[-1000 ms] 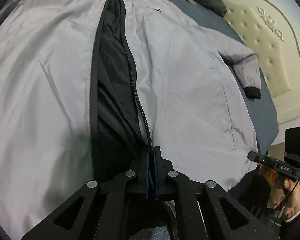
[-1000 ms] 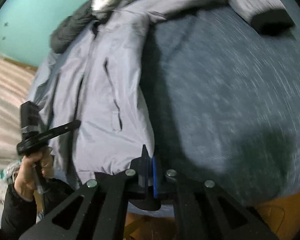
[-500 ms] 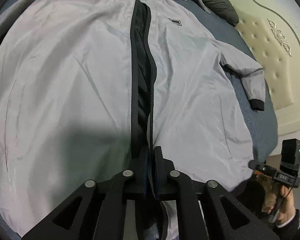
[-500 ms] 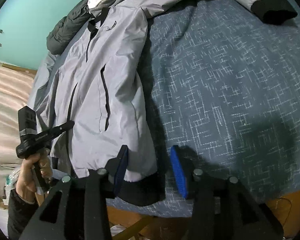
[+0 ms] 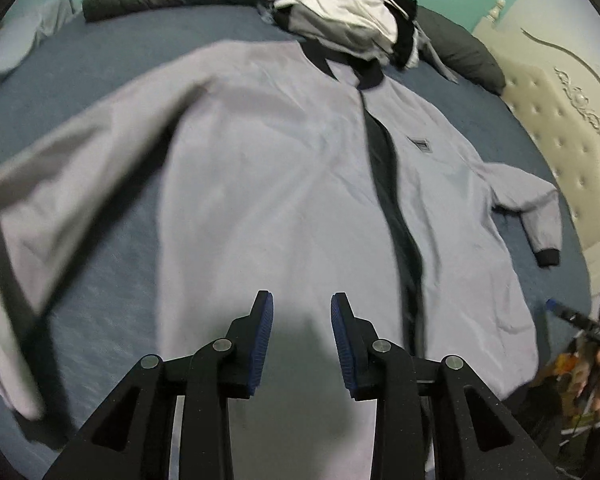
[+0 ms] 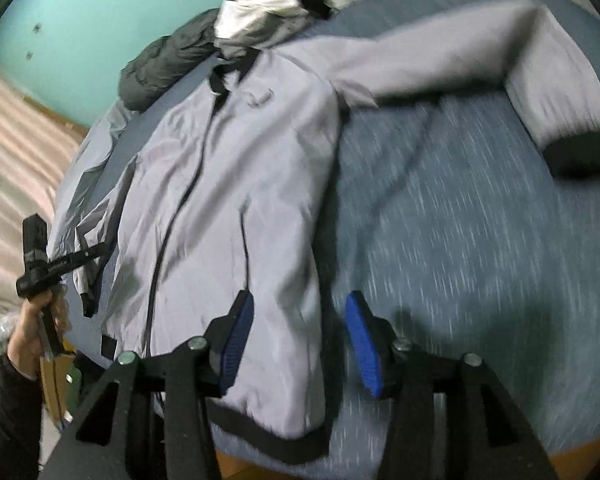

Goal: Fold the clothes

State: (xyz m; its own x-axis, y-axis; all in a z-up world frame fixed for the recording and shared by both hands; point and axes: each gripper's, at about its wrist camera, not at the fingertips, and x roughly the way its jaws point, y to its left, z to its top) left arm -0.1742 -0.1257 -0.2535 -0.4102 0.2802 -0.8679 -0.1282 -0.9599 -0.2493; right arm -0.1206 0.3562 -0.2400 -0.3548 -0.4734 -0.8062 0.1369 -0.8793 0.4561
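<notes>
Jacket [image 5: 284,184], pale grey with black trim, lies spread front-up on the blue bedspread [image 5: 112,40]. The left gripper [image 5: 302,320] hangs above the lower front panel, its jaws opening with nothing between them; the zip line [image 5: 400,216] runs just to their right. The right gripper [image 6: 300,332] hangs over the jacket's side edge near the black hem [image 6: 284,446], its jaws also opening, spread on either side of that edge without pressing on it.

The jacket's long axis runs away from both grippers, collar [image 5: 340,60] toward a heap of clothes [image 5: 348,20] at the far side, hem at the near bed edge. 1 sleeve [image 6: 460,64] stretches out sideways, then bends back to its black cuff [image 6: 580,156]. Bare bedspread lies open beside that sleeve; the padded headboard [image 5: 560,128] borders it.
</notes>
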